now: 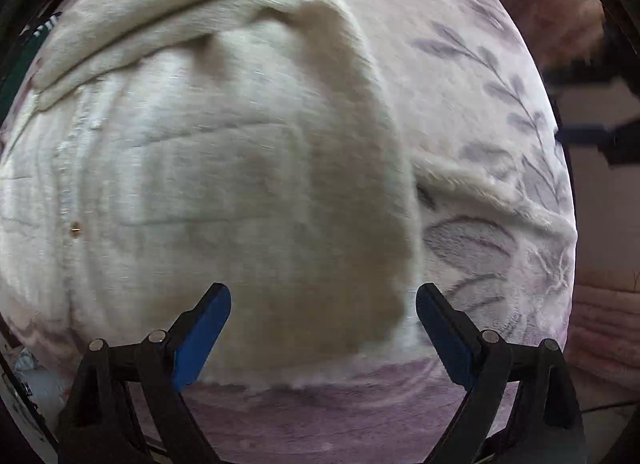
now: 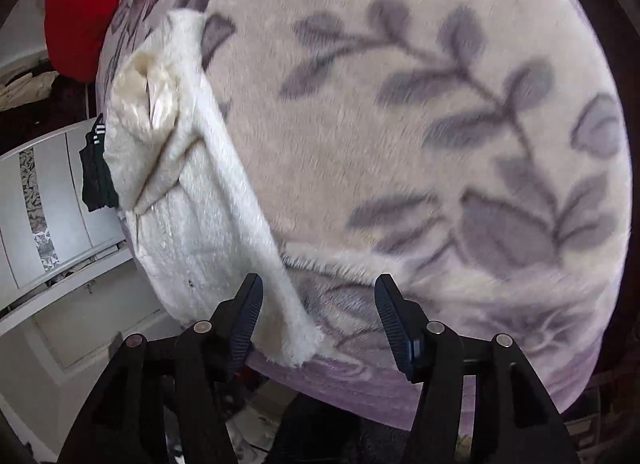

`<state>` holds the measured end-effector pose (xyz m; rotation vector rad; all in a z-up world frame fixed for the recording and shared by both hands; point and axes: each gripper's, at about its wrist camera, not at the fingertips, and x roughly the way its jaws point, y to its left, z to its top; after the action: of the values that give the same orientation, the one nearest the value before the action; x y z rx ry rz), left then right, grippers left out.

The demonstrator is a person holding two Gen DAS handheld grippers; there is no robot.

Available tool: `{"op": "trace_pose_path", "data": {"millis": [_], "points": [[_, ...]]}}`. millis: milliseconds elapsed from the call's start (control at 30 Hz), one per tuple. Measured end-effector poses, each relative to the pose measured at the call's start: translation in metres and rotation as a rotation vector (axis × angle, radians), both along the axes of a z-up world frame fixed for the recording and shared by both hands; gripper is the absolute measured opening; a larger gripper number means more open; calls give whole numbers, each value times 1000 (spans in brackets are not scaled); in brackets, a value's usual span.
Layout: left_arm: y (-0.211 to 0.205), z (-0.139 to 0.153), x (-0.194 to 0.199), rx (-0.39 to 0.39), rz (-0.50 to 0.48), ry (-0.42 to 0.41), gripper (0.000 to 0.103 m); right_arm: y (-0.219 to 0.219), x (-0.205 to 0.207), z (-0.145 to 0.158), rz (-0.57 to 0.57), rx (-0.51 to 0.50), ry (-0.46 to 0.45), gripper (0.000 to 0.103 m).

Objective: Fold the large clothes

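Observation:
A fluffy white garment (image 1: 224, 167) lies spread on a pale blanket with a purple leaf print (image 1: 492, 75). A sleeve is folded across its top, and its hem is near the blanket's front edge. My left gripper (image 1: 323, 296) is open and empty, just above the hem. In the right wrist view the same garment (image 2: 200, 199) lies at the left, its collar at the far end and one long edge running down towards me. My right gripper (image 2: 318, 288) is open and empty over the garment's near corner (image 2: 296, 340). The right gripper also shows in the left wrist view (image 1: 592, 135), blurred.
A red cushion (image 2: 80, 3) lies at the blanket's far left corner. A small dark cloth (image 2: 96, 171) hangs at the left edge of the bed. White drawers (image 2: 52, 215) stand to the left below. The blanket's purple border (image 1: 340, 416) marks the near edge.

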<state>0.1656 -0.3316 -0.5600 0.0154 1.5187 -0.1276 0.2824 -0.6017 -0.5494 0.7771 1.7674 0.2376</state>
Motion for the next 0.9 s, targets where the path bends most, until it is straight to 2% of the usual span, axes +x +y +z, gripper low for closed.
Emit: {"op": "trace_pose_path", "data": {"millis": [33, 100, 133, 200, 233, 267, 300, 400, 467, 533, 633, 667, 767, 833, 867, 900], "points": [[-18, -11, -1, 12, -32, 9, 93, -10, 13, 1, -1, -12, -15, 60], [-36, -24, -2, 59, -68, -4, 56, -26, 40, 3, 5, -4, -41, 60], [-40, -29, -2, 141, -75, -29, 31, -24, 58, 1, 4, 8, -55, 60], [-31, -24, -4, 122, -38, -70, 18, -25, 87, -1, 11, 59, -87, 61], [-21, -18, -5, 109, -8, -93, 14, -4, 101, -1, 3, 76, -109, 61], [-15, -12, -7, 104, 3, -110, 13, -3, 111, -2, 2, 105, -131, 72], [-9, -7, -9, 112, 6, -125, 13, 9, 125, -4, 12, 144, -153, 88], [4, 12, -15, 132, 4, -169, 12, 52, 169, -4, 32, 226, -246, 96], [9, 22, -18, 140, 0, -189, 12, 111, 194, -10, 74, 249, -281, 103], [13, 29, -18, 140, -1, -198, 12, 151, 213, -23, 127, 275, -290, 103], [16, 40, -22, 121, 12, -213, 12, 197, 237, -60, 254, 127, -244, 103], [15, 45, -18, 111, 19, -219, 12, 200, 242, -73, 270, 84, -221, 103], [26, 56, -20, 68, 57, -235, 12, 197, 251, -94, 214, 136, -152, 103], [37, 66, -23, 24, 94, -248, 12, 194, 254, -91, 167, 181, -157, 85], [45, 71, -21, 7, 115, -257, 11, 196, 255, -89, 162, 202, -158, 40], [50, 75, -15, -9, 133, -262, 11, 201, 256, -85, 163, 199, -142, 36]]}}
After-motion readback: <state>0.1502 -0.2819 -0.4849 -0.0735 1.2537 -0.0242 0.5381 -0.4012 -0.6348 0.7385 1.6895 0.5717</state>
